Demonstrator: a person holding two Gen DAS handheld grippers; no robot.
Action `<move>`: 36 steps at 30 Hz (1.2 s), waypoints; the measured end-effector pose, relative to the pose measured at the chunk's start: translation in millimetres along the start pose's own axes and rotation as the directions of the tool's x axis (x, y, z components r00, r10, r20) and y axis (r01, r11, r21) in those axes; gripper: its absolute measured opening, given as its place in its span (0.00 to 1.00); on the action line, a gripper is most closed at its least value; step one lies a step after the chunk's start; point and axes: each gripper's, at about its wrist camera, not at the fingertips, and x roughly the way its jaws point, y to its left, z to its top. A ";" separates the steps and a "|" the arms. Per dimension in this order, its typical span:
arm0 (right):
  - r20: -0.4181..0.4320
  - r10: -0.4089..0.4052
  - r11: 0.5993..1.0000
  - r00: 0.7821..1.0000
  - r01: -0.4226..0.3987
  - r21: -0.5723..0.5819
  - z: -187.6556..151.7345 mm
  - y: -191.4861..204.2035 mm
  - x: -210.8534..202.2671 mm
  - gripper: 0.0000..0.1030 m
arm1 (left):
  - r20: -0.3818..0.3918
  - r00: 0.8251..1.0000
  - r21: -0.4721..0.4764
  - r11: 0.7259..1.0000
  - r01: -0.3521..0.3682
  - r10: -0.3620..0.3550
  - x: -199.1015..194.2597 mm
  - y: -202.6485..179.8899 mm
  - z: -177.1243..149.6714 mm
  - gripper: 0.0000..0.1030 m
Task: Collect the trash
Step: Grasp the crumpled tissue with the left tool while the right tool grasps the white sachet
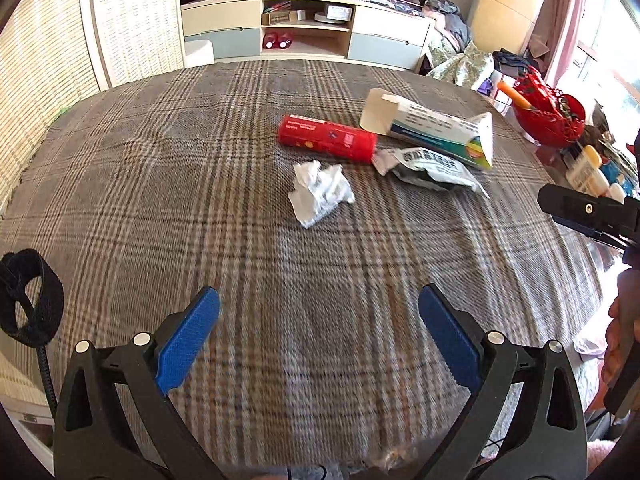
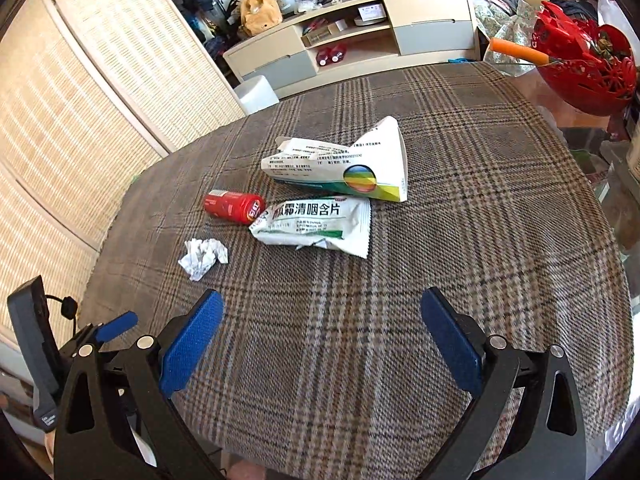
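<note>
Several pieces of trash lie on the plaid tablecloth (image 1: 200,160): a crumpled white paper (image 1: 320,193), a red tube (image 1: 327,139), a white and green foil packet (image 1: 428,168) and a flattened white carton (image 1: 432,128). My left gripper (image 1: 320,300) is open and empty, well short of the paper. In the right wrist view the same paper (image 2: 203,257), red tube (image 2: 233,206), packet (image 2: 316,224) and carton (image 2: 344,164) lie ahead of my right gripper (image 2: 322,304), which is open and empty above the cloth (image 2: 480,240).
A red basket (image 1: 550,114) with an orange-handled tool stands at the table's far right, also in the right wrist view (image 2: 586,70). Bottles (image 1: 586,172) crowd the right edge. A TV cabinet (image 1: 304,28) and woven screen (image 1: 48,80) stand beyond the table.
</note>
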 end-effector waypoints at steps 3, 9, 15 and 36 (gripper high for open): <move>-0.006 -0.009 1.000 1.000 0.009 0.006 11.8 3.2 19.0 0.96 | 0.002 1.000 -0.001 1.000 -0.012 0.012 12.2 5.1 10.8 0.92; -0.012 -0.034 0.999 0.999 0.034 0.032 27.1 0.6 50.7 0.84 | 0.018 1.000 -0.011 1.000 -0.014 0.014 30.6 15.0 29.8 0.91; -0.028 -0.049 0.998 0.998 0.051 0.042 33.2 -5.0 67.4 0.82 | 0.012 1.000 0.011 1.000 -0.002 0.002 48.5 11.5 48.2 0.82; -0.015 -0.099 0.995 0.995 0.099 0.001 21.0 9.5 76.8 0.21 | 0.016 0.999 0.095 0.995 -0.034 0.033 65.7 6.8 40.0 0.26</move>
